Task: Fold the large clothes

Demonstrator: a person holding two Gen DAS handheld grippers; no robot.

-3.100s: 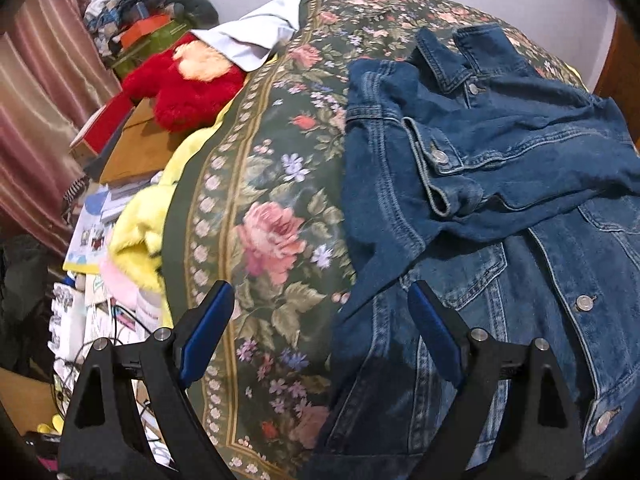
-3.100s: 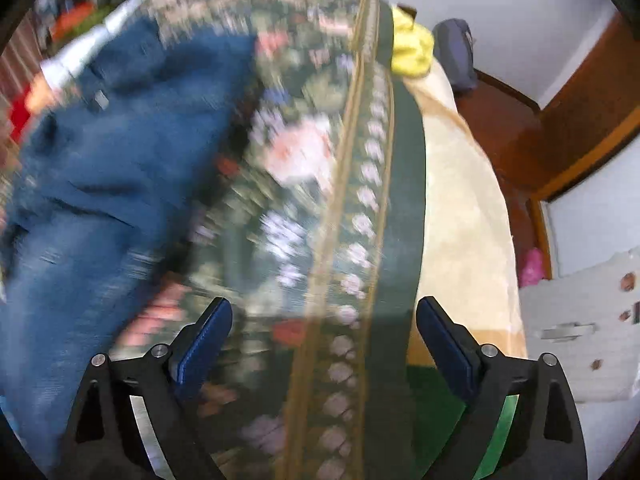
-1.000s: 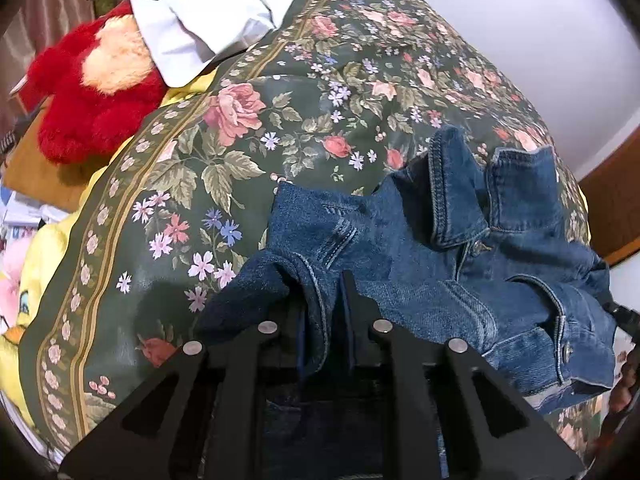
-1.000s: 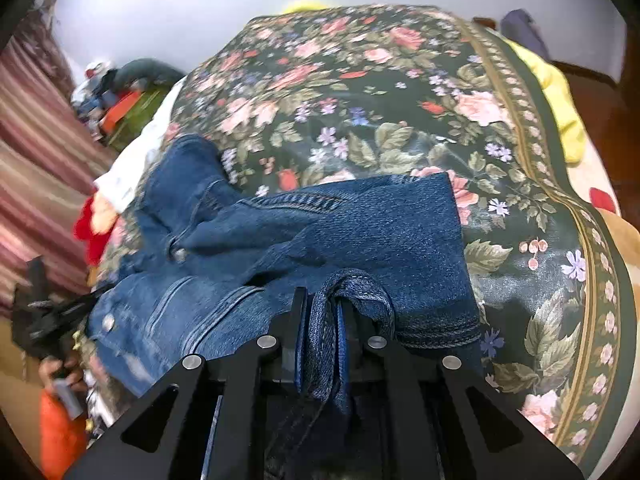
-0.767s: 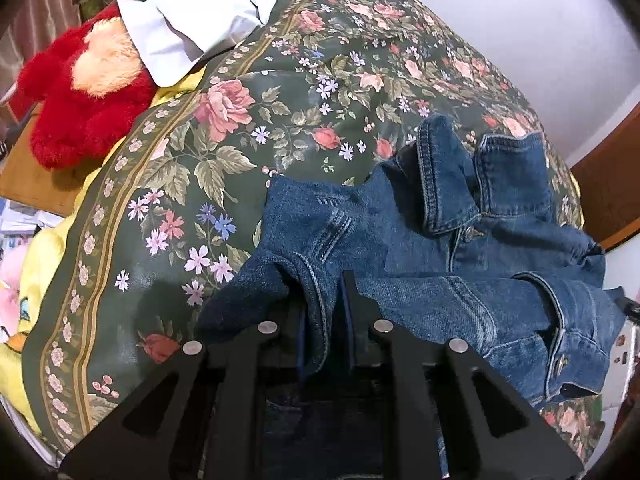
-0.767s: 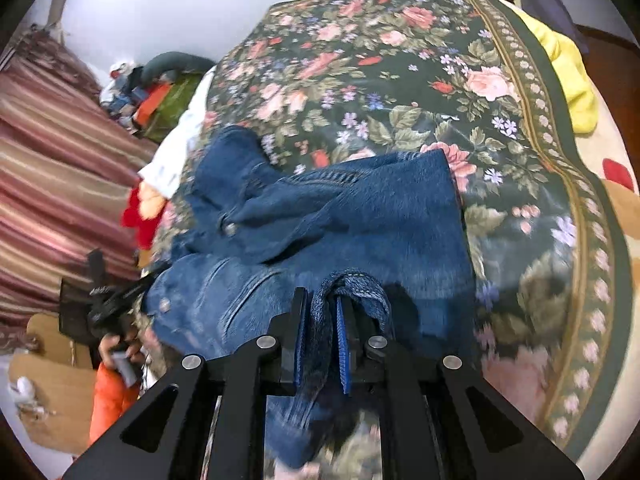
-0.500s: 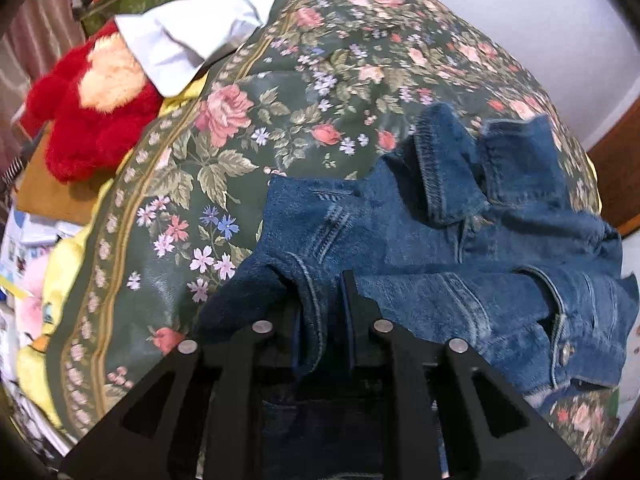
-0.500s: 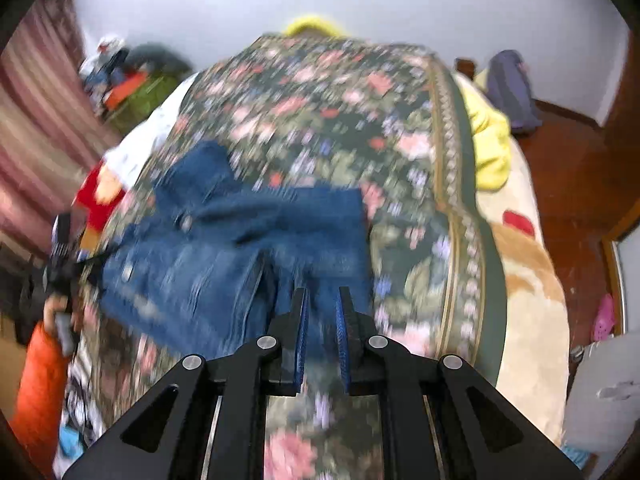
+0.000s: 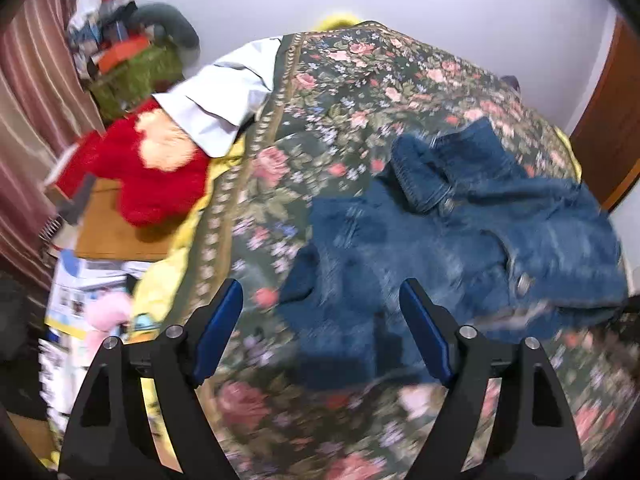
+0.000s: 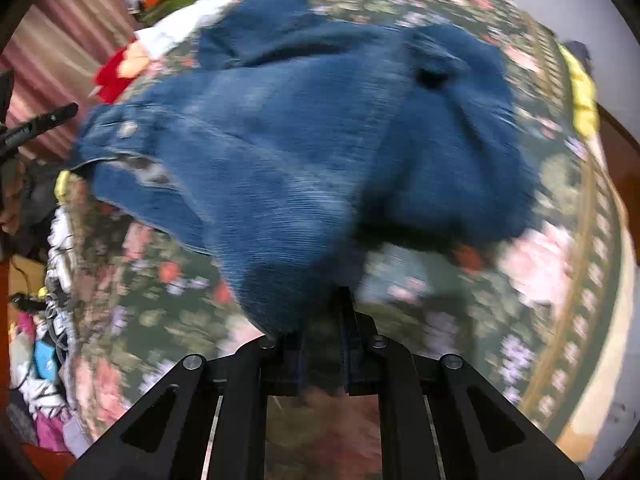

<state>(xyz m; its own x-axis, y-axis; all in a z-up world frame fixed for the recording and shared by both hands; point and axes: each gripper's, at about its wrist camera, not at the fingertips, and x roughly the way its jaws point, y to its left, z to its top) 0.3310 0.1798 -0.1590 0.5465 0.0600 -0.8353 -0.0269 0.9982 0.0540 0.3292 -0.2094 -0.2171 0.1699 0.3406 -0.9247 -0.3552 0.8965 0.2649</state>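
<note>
Mid-fold: left gripper fingers opening, empty over denim jacket on bed; right gripper clamped on jacket hem, next lay flat.

Even indoor light, heavy motion blur, fisheye bending, dark corners

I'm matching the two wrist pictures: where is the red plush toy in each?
Left wrist: the red plush toy sits at the left, beside the bed, below the white cloth.
Right wrist: the toy is small, at upper left, past the denim jacket.
Shared landmark: the denim jacket.
</note>
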